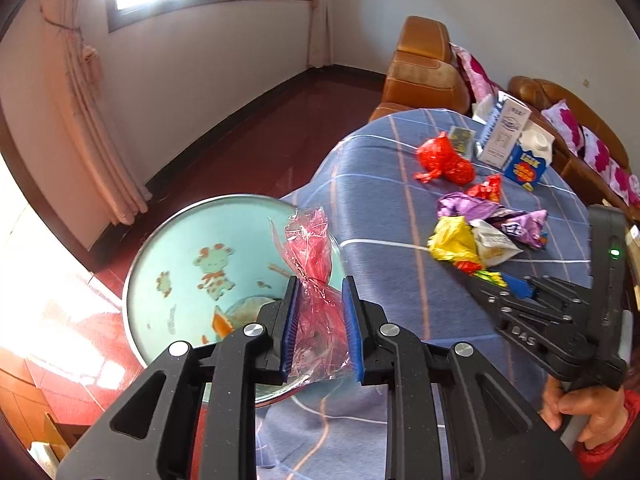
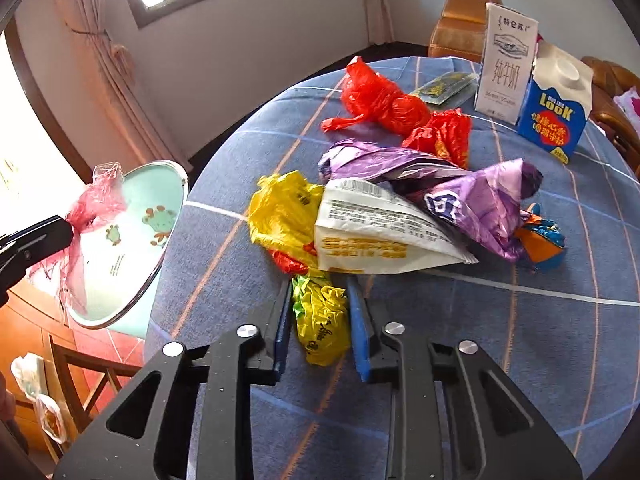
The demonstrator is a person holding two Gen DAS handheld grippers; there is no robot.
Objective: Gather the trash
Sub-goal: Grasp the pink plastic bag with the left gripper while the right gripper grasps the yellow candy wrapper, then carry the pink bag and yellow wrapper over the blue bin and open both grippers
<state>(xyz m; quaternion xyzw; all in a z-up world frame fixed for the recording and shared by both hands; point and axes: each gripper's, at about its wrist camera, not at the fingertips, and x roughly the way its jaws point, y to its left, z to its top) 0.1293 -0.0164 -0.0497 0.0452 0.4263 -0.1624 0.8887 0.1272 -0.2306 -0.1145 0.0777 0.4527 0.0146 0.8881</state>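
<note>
My left gripper (image 1: 320,320) is shut on a crumpled pink see-through plastic wrap (image 1: 310,256), which hangs over the mouth of a teal cartoon-printed bin (image 1: 180,264). In the right wrist view the same gripper (image 2: 70,226) holds the wrap (image 2: 96,200) at the bin (image 2: 132,240). My right gripper (image 2: 320,320) sits low on the table, and its blue pads press both sides of a crumpled yellow wrapper (image 2: 322,320). It appears in the left wrist view too (image 1: 500,280), held by a hand (image 1: 580,412).
On the blue checked tablecloth (image 2: 520,340) lie a yellow bag (image 2: 280,212), a white packet (image 2: 372,232), a purple wrapper (image 2: 460,192), red bags (image 2: 380,100) and an orange-blue wrapper (image 2: 544,240). Two milk cartons (image 2: 506,64) stand at the back. A brown sofa (image 1: 428,64) is behind, a wooden chair (image 2: 80,368) below left.
</note>
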